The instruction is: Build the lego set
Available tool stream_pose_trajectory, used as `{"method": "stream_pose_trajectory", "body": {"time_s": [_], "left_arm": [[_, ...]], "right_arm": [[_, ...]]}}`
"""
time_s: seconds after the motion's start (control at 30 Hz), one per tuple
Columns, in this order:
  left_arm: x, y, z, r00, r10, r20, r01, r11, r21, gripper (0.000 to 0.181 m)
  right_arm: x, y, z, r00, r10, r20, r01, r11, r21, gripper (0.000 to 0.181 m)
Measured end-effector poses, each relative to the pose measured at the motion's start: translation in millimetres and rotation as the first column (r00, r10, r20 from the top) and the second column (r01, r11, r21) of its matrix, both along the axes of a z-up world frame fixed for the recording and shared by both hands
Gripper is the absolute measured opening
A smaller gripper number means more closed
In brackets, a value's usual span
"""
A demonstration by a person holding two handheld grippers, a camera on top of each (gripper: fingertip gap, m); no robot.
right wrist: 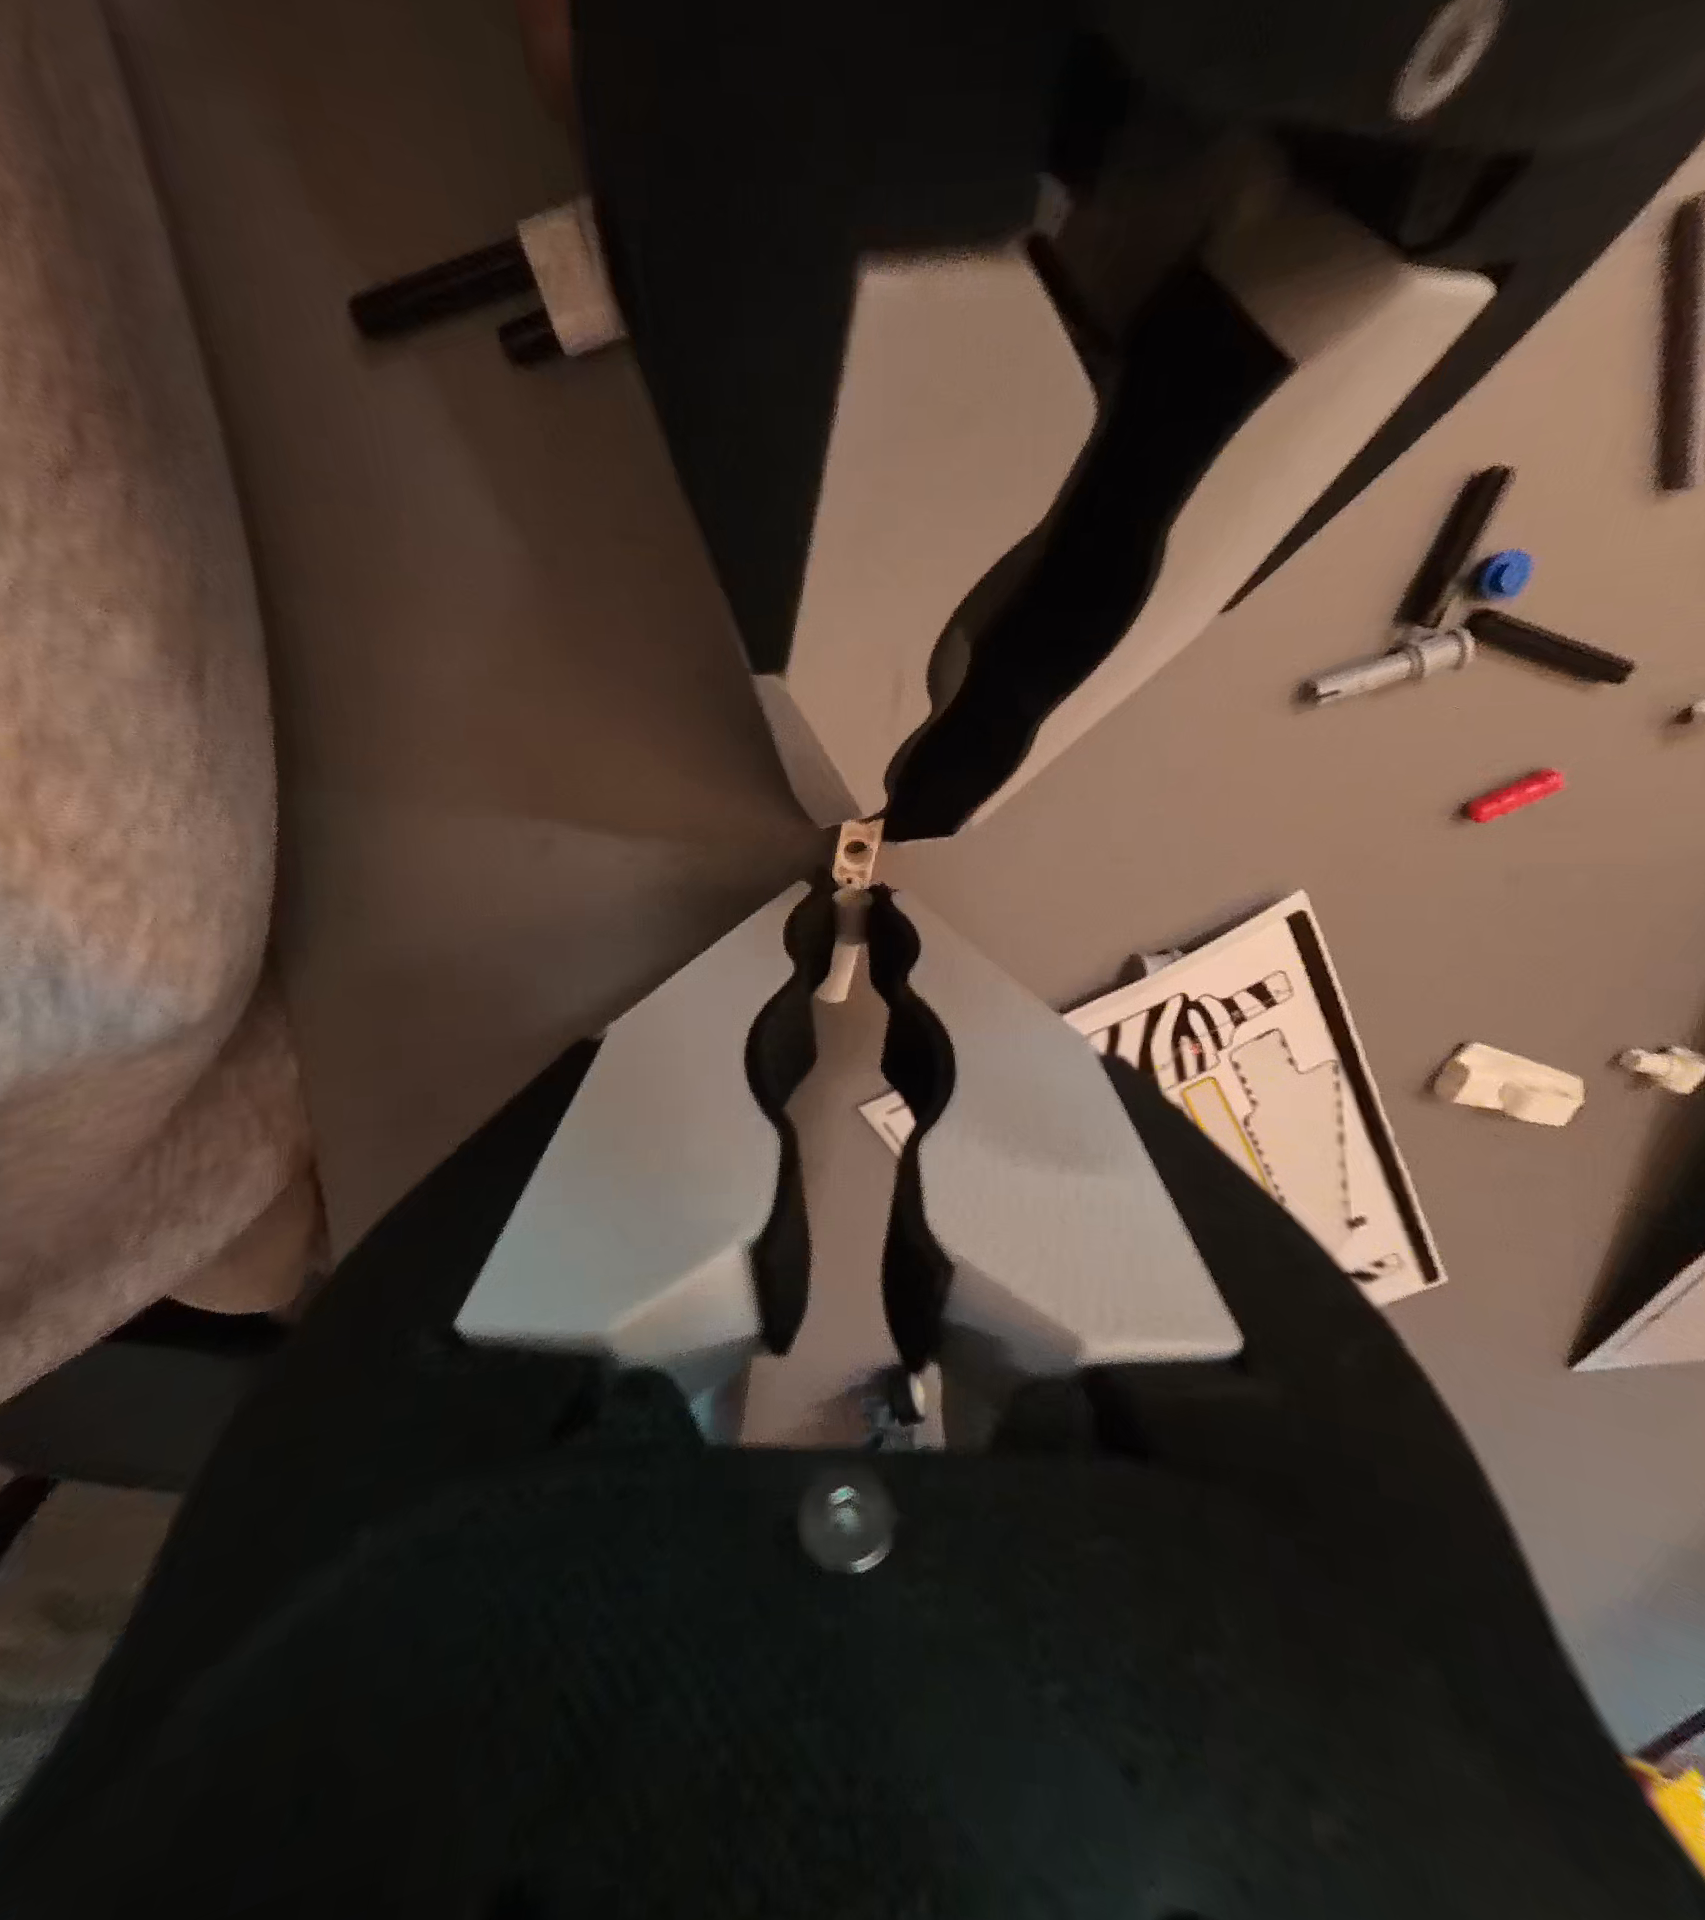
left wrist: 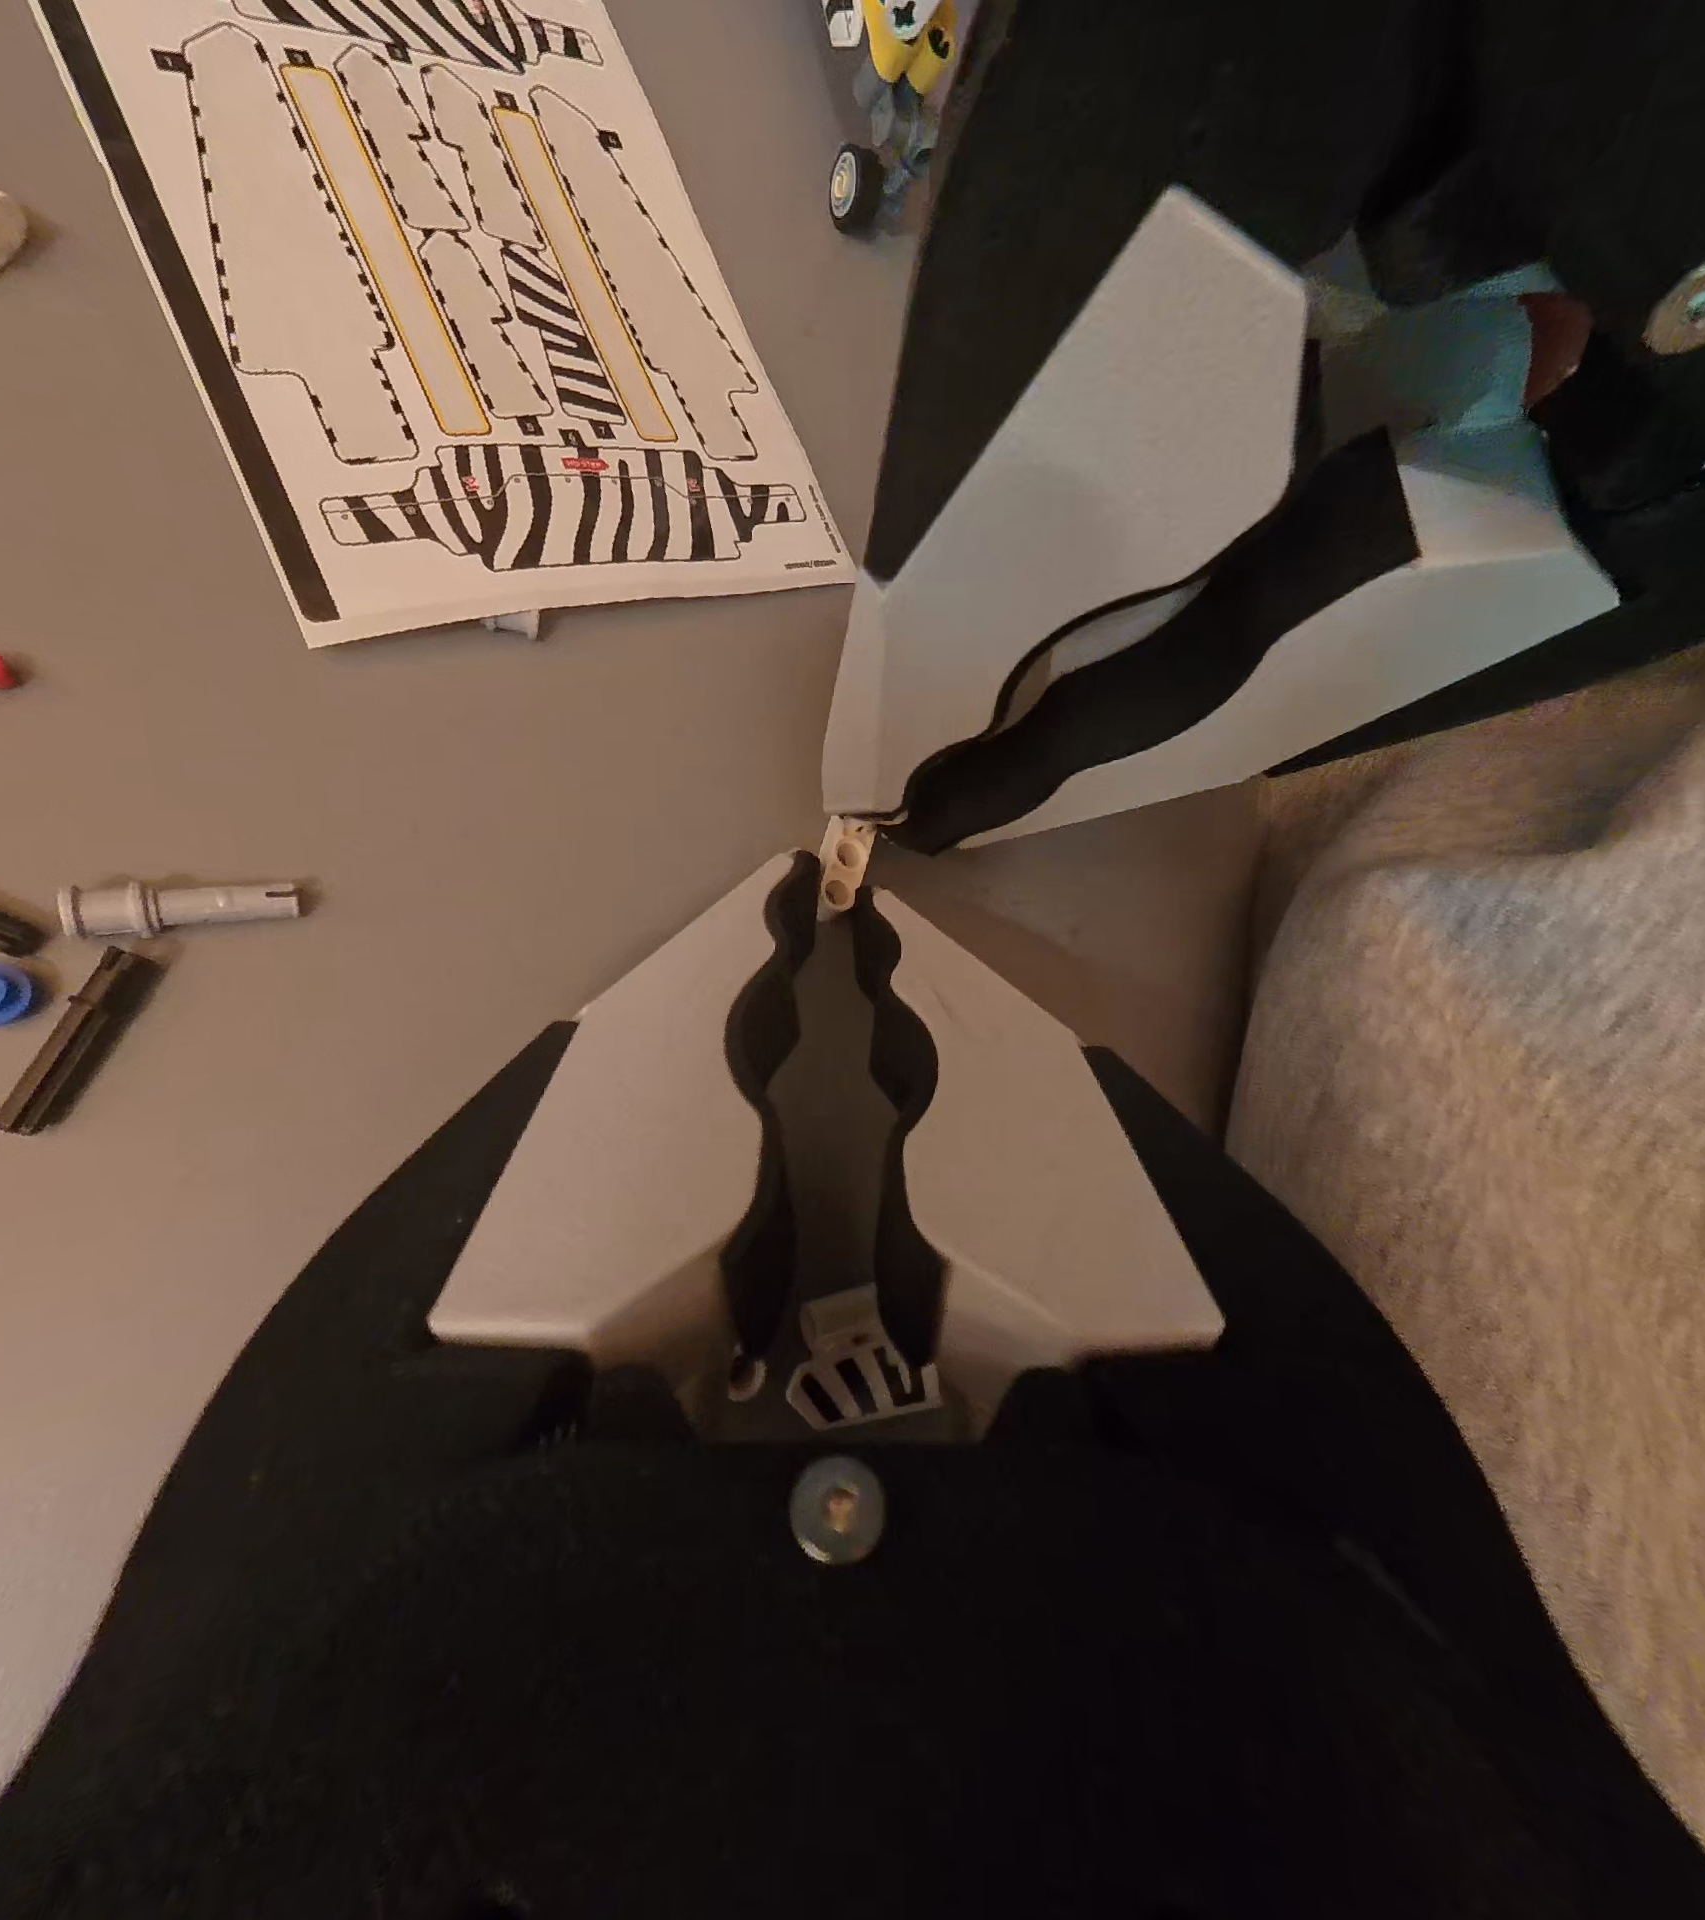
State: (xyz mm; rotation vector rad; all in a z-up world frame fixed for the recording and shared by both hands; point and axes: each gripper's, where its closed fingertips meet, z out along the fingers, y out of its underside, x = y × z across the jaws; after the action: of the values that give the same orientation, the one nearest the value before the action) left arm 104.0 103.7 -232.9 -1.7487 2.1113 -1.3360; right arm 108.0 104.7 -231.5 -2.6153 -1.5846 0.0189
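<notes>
Two claws (left wrist: 835,891) (right wrist: 853,904) pinch one connector (left wrist: 846,864).

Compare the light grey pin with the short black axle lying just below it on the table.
The grey pin is light and smooth with a collar near one end; the black axle is dark and ridged along its length. In the left wrist view the pin lies level and the axle slants. Both lie loose on the table.

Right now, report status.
Left gripper and right gripper shut on small white lego piece, tip to tip above grey table. Nothing in between.
</notes>
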Motion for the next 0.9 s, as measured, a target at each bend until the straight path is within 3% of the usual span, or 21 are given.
{"method": "stream_pose_trajectory", "body": {"time_s": [0.2, 0.3, 0.5, 0.6, 0.9], "left_arm": [[0, 0, 0, 1.000, 0.004, -0.003, -0.004, 1.000, -0.010, 0.006], [0, 0, 0, 1.000, 0.004, -0.003, -0.004, 1.000, -0.009, 0.006], [0, 0, 1, 1.000, 0.006, 0.002, -0.006, 1.000, -0.016, 0.006], [0, 1, 3, 1.000, 0.009, 0.003, -0.008, 0.999, -0.035, 0.006], [0, 0, 3, 1.000, 0.003, 0.001, -0.003, 0.999, -0.050, 0.006]], "right_arm": [[0, 1, -2, 0.964, -0.266, -0.009, 0.266, 0.964, -0.010, 0.006], [0, 1, -2, 0.938, -0.342, -0.049, 0.343, 0.939, 0.017, 0.006], [-2, 2, 0, 0.950, -0.288, -0.117, 0.297, 0.952, 0.069, 0.006], [-2, 3, 2, 0.960, -0.257, -0.116, 0.267, 0.960, 0.083, 0.019], [1, 4, 13, 0.975, -0.202, -0.094, 0.213, 0.969, 0.127, 0.018]]}}
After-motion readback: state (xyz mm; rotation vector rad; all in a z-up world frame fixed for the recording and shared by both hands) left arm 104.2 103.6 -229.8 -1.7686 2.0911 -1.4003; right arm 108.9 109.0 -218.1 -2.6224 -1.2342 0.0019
